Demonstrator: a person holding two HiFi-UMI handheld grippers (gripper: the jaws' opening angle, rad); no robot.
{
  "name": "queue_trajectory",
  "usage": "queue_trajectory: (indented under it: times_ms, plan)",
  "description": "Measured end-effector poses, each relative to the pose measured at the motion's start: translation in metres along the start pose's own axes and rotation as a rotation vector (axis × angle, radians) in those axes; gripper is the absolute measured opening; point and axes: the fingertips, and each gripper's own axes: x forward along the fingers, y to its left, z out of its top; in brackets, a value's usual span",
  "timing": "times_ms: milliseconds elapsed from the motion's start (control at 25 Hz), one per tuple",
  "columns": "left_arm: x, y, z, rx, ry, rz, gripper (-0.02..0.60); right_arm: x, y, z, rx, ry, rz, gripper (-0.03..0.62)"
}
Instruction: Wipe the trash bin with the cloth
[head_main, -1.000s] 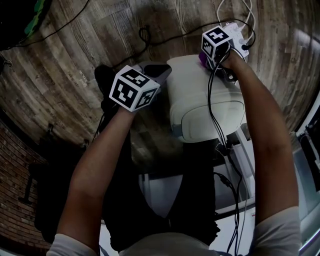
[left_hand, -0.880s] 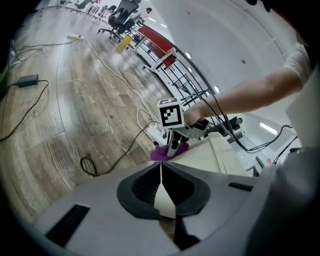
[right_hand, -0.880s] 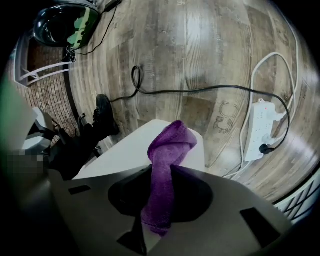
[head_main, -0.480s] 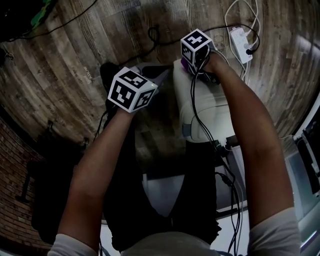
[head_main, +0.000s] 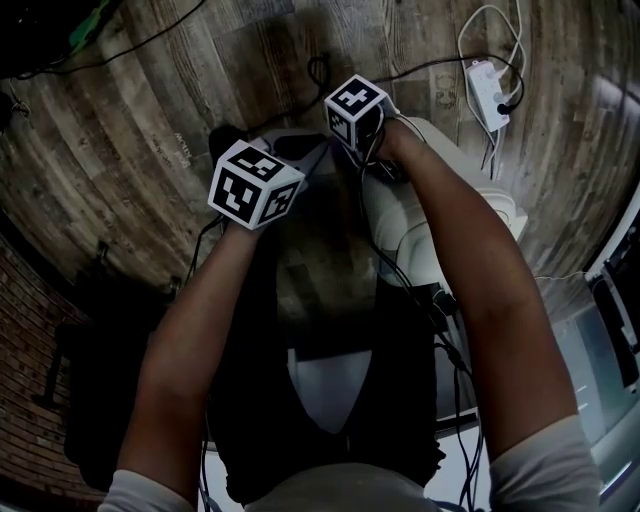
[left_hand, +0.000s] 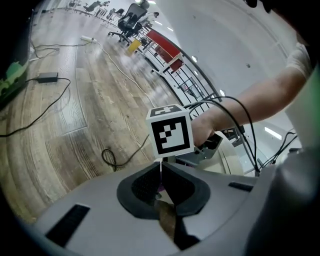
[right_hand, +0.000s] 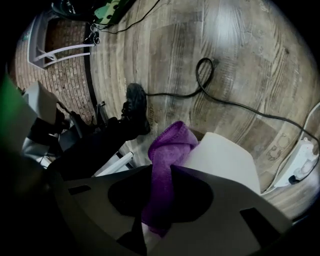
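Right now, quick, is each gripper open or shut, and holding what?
Left gripper: shut, holding nothing.
Right gripper: shut on the purple cloth.

Head camera looks steeply down; handheld cameras sit low, close (all share wooden floor (head_main: 120, 150)).

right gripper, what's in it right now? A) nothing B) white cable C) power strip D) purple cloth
D: in the right gripper view, the right gripper is shut on the purple cloth, right beside the white bin.
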Motion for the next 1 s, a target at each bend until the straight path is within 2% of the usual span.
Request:
queue_trajectory:
  times_ms: [160, 280, 440, 640, 840, 1000]
  plan:
    - [-0.011, 0.011, -0.003, 0.001, 0.002, 0.016, 0.009, -0.001, 0.033, 0.02, 0.015, -0.078, 0.156, 0.092]
    - [-0.017, 0.019, -0.007, -0.006, 0.005, 0.031, 0.009, -0.012, 0.037, 0.031, 0.025, -0.142, 0.196, 0.092]
    - [-0.013, 0.019, -0.007, -0.011, 0.006, 0.033, 0.009, -0.03, 0.007, 0.029, 0.001, -0.159, 0.104, 0.092]
    - [0.012, 0.008, -0.003, -0.007, 0.007, 0.006, 0.009, -0.058, -0.053, 0.014, -0.023, -0.159, -0.045, 0.092]
    - [0.045, -0.002, 0.0, -0.008, 0.017, -0.019, 0.009, -0.081, -0.121, -0.012, -0.01, -0.151, -0.14, 0.092]
    - [0.069, -0.006, 0.002, 0.01, 0.046, -0.027, 0.009, -0.088, -0.177, -0.043, 0.024, -0.101, -0.203, 0.092]
